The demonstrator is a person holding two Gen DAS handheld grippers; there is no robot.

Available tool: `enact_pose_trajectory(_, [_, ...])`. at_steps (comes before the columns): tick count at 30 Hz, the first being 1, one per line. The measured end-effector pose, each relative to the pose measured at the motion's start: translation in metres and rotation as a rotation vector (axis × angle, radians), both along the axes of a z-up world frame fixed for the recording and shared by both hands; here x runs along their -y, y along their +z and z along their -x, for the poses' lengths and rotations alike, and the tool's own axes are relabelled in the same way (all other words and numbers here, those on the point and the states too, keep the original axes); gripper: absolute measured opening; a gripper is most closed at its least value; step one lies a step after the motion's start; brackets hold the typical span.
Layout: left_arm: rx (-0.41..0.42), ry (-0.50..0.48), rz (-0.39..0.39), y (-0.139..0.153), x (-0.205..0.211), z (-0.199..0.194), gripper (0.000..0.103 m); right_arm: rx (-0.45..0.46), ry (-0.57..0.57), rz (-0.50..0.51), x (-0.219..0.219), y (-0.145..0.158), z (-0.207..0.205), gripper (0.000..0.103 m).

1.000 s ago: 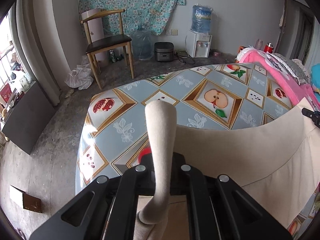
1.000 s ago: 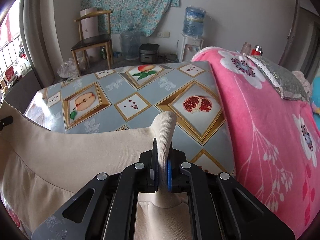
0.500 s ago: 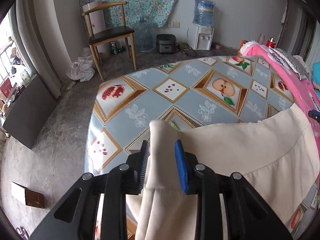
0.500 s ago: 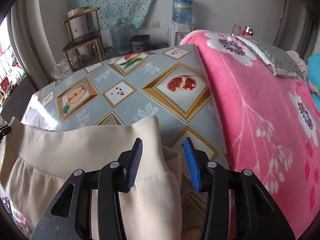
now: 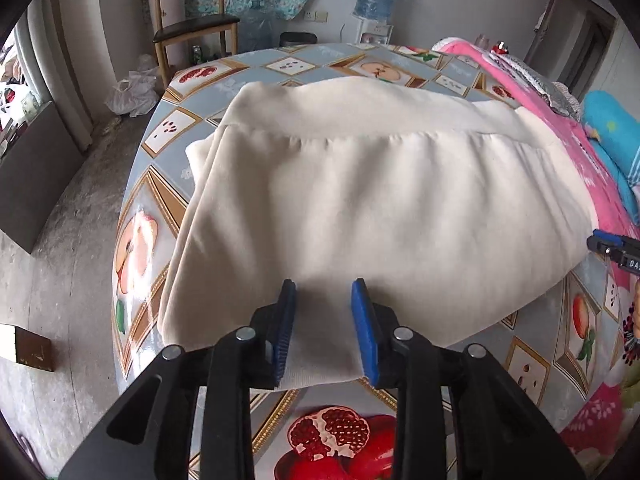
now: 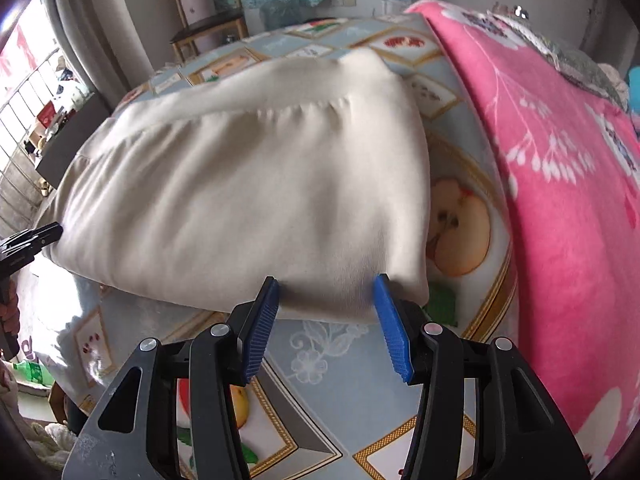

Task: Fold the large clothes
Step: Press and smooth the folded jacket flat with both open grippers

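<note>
A large cream garment lies folded over on the fruit-patterned table, its ribbed band at the far side. My left gripper hovers open over the garment's near left edge, its blue pads apart and the cloth lying loose below them. In the right wrist view the same garment spreads across the table, and my right gripper stands open at its near right corner, pads not pressing on it. The right gripper's tip shows at the left view's right edge. The left gripper's tip shows at the right view's left edge.
A pink flowered blanket covers the table's right side, with a blue pillow beyond it. Across the concrete floor stand a wooden chair and a water dispenser. A small cardboard box lies on the floor at left.
Both grippers were shut on the garment's band held up. They opened, let it drop onto the garment, and drew back and down to its near edge.
</note>
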State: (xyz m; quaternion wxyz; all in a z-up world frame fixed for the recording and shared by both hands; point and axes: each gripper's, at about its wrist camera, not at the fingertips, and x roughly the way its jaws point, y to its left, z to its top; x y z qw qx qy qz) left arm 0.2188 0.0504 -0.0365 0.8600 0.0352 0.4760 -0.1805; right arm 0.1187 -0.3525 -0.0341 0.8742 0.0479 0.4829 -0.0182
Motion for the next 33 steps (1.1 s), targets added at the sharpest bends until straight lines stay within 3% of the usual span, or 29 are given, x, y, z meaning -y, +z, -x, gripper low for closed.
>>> enact_pose_trajectory(4, [-0.002,0.003,0.024,0.0,-0.006,0.001,0.029,-0.015,0.021,0.047,-0.007,0.003,-0.001,0.049])
enact_pose_trajectory(7, [0.017,0.033,0.048,0.015,-0.017,0.007,0.03,-0.01,0.003,0.045,-0.014,0.027,0.004,0.049])
enact_pose_trajectory(9, [0.071,0.025,0.078,0.029,-0.02,0.01,0.041,0.058,0.015,0.026,-0.023,0.045,0.007,0.059])
enact_pose_trajectory(11, [0.099,0.011,0.09,0.035,-0.014,0.006,0.045,0.115,0.045,0.01,-0.04,0.054,0.001,0.072])
enact_pose_trajectory(14, [0.068,-0.031,0.073,0.027,0.011,-0.002,0.046,0.095,0.101,-0.006,-0.068,0.041,-0.017,0.075])
enact_pose_trajectory(17, [0.034,-0.071,-0.005,0.004,0.036,-0.001,0.058,0.063,0.093,0.038,-0.088,0.015,-0.03,0.075])
enact_pose_trajectory(20, [0.092,-0.075,-0.053,-0.01,0.042,0.007,0.062,0.061,0.086,0.135,-0.1,-0.01,-0.032,0.08])
enact_pose_trajectory(23, [0.081,-0.067,-0.054,-0.006,0.04,0.005,0.063,0.056,0.101,0.19,-0.106,-0.006,-0.032,0.082])
enact_pose_trajectory(27, [0.151,-0.049,-0.011,0.021,0.036,-0.001,0.064,0.128,0.127,0.104,-0.114,0.024,-0.036,0.082])
enact_pose_trajectory(30, [0.176,0.0,-0.057,0.023,0.041,-0.021,0.067,0.157,0.177,0.056,-0.135,0.026,-0.051,0.082])
enact_pose_trajectory(33, [0.092,0.119,-0.075,0.002,0.03,-0.047,0.067,0.107,0.241,0.091,-0.163,-0.002,-0.067,0.081])
